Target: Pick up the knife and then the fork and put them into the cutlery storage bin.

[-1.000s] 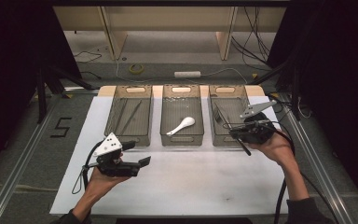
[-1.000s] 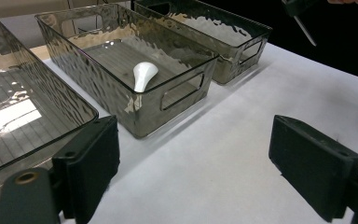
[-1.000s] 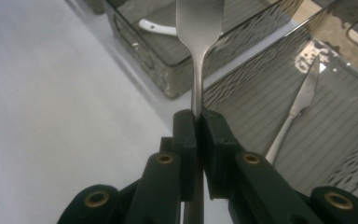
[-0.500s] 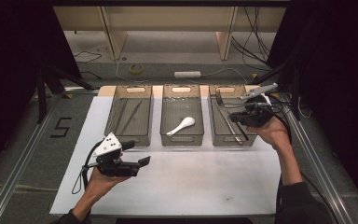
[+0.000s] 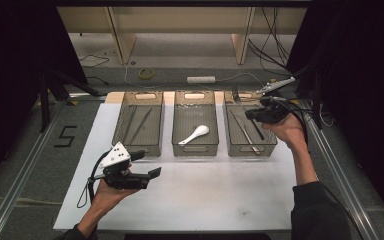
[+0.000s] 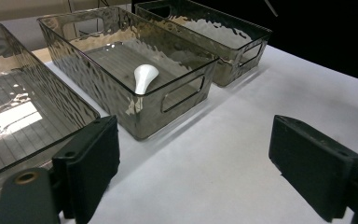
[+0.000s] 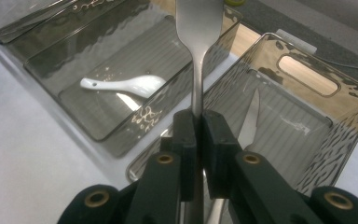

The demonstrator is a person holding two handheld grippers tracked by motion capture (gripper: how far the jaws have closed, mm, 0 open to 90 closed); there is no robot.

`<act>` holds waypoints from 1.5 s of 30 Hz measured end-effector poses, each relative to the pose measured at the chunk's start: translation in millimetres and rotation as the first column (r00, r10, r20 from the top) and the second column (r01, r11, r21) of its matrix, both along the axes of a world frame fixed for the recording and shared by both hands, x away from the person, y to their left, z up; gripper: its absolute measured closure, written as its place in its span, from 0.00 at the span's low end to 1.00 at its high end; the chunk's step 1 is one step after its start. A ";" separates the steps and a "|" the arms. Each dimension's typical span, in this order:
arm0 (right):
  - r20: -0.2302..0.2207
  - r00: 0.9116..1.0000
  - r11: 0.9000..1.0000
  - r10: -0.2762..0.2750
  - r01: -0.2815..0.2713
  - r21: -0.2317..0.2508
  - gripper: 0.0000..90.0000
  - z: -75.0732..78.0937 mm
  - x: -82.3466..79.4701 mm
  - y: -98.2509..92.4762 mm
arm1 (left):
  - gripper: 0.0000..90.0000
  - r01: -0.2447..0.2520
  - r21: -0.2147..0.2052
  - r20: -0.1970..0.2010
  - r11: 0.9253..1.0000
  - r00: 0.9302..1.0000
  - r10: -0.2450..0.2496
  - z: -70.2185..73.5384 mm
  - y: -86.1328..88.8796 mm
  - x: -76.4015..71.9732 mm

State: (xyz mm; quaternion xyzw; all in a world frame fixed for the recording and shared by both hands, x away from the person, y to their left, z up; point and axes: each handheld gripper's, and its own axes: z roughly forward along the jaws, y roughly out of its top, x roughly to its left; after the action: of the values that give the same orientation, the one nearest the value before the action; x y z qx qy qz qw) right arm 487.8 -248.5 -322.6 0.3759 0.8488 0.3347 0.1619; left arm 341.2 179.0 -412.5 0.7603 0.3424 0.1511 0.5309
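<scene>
Your right gripper (image 7: 197, 135) clamped tight on fork (image 7: 196, 28) handle, fork raised over right bin (image 5: 250, 131), knife (image 7: 248, 122) below it. Left gripper (image 6: 193, 172) wide apart, empty, over mat (image 5: 190, 200) before middle bin (image 6: 135, 95) with spoon (image 6: 143, 77). Step judged: sorting fork. Next: carry to chosen bin, lower flat, release.

Three smoked clear plastic bins (image 5: 195, 150) stand side by side on the white sheet (image 5: 205, 195), the white ceramic spoon (image 5: 195, 134) in the middle one.
</scene>
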 end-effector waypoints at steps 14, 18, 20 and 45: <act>-0.018 0.997 0.997 -0.080 0.080 0.002 0.95 -15.1 24.3 -3.7 | 0.18 0.002 0.000 0.002 1.000 1.000 -0.002 0.2 0.3 0.0; -0.029 0.995 0.995 -0.097 0.097 0.000 0.95 -20.6 28.5 -5.3 | 0.18 0.002 -0.001 0.002 1.000 1.000 -0.002 0.2 0.2 -0.2; -0.033 0.994 0.995 -0.101 0.101 0.002 0.95 -22.7 29.6 -5.2 | 0.18 0.002 -0.002 0.002 1.000 1.000 -0.002 0.2 0.3 -0.1; -0.111 0.979 0.985 -0.171 0.169 -0.024 0.95 -68.3 37.1 -15.3 | 0.18 0.007 0.004 0.004 1.000 1.000 -0.007 0.4 0.2 -0.4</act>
State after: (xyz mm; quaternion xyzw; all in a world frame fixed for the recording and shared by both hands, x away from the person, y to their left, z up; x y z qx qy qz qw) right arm 524.9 -263.8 -390.9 0.4643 0.8237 0.2917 0.1444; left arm 340.8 179.2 -412.1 0.7622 0.3386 0.1514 0.5305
